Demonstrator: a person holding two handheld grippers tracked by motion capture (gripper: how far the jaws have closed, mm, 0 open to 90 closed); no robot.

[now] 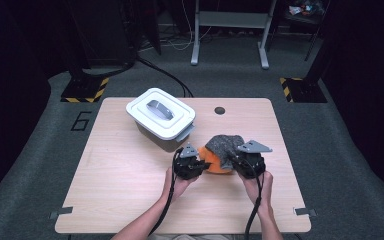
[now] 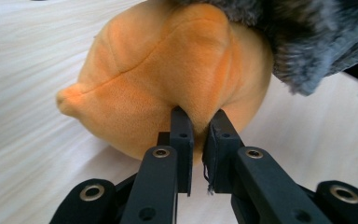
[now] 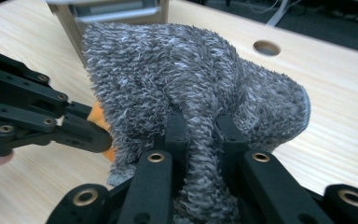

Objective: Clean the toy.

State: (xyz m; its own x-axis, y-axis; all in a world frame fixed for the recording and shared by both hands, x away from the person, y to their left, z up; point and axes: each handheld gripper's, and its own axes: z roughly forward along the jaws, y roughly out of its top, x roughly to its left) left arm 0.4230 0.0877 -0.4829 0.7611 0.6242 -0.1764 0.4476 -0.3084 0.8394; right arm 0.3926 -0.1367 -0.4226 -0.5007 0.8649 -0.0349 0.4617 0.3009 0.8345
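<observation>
1. Surface point(image 1: 120, 190): light wood-grain top w/ rounded corners and a small round hole point(image 1: 219, 110) near its far edge. Carries all items below. Landmark for this list = the lidded bin.

2. Lidded bin point(image 1: 161, 119): white lid w/ grey handle on top, taupe body, grey latch on the side nearest the person. Stands on the far-left-centre part of the surface, set at an angle to its edges.

3. Grey fuzzy cover point(image 1: 224, 145): shaggy grey-and-white fabric, just right of the bin and nearer the person, close to the bin's latch corner. Draped over the top and right of the orange plush; in the right gripper view it rises in a hump w/ the bin's wall right behind it.

4. Orange plush point(image 2: 168, 79): soft, rounded, w/ a seam and a small pointed nub on one side. Lies on the surface under the cover, right of the bin on the person's side; its left part sticks out bare.

5. Right gripper point(image 3: 200, 133): held in the person's right hand, at the cover's right edge, farther from the bin. Jaws clamped on a fold of the grey cover.

6. Left gripper point(image 2: 198, 128): held in the left hand, betw. bin and plush, just in front of the bin's latch corner. Jaws pinched on a fold of the orange plush.
</observation>
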